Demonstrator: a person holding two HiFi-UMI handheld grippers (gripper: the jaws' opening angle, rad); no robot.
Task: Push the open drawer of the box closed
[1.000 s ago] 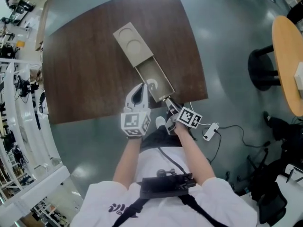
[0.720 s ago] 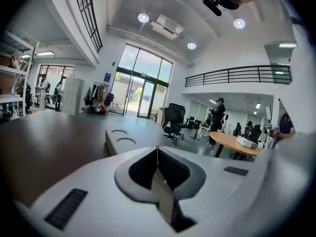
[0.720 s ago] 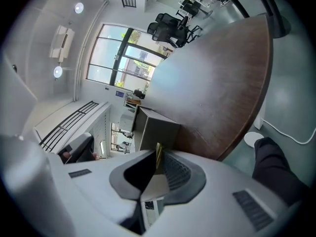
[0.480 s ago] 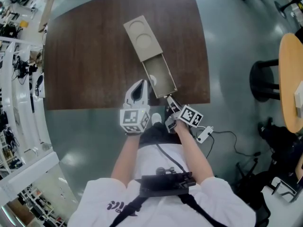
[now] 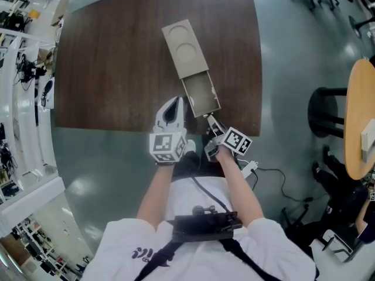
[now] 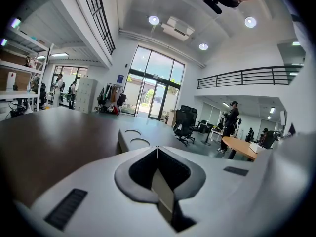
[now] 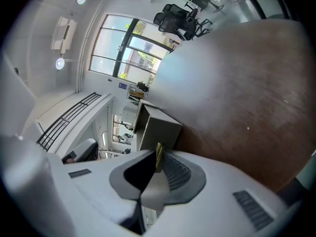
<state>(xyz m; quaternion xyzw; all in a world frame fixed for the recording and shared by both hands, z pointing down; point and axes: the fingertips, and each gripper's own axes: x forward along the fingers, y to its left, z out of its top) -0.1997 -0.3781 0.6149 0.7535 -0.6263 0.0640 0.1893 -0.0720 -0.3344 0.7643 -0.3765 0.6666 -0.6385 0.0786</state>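
Drawer (image 5: 201,95) of box (image 5: 184,50): likely light, stiff; push at near front. Left hand-held gripper (image 5: 175,101), right hand-held gripper (image 5: 207,117): closed, empty.

White short-sleeved T-shirt (image 5: 275,250), black print (image 5: 146,255); black chest mount (image 5: 205,226); white left gripper (image 5: 176,102), right gripper (image 5: 208,118), marker cubes (image 5: 168,147)

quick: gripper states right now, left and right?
Left gripper: closed, nothing held.
Right gripper: closed, holding nothing, tips at the drawer front.
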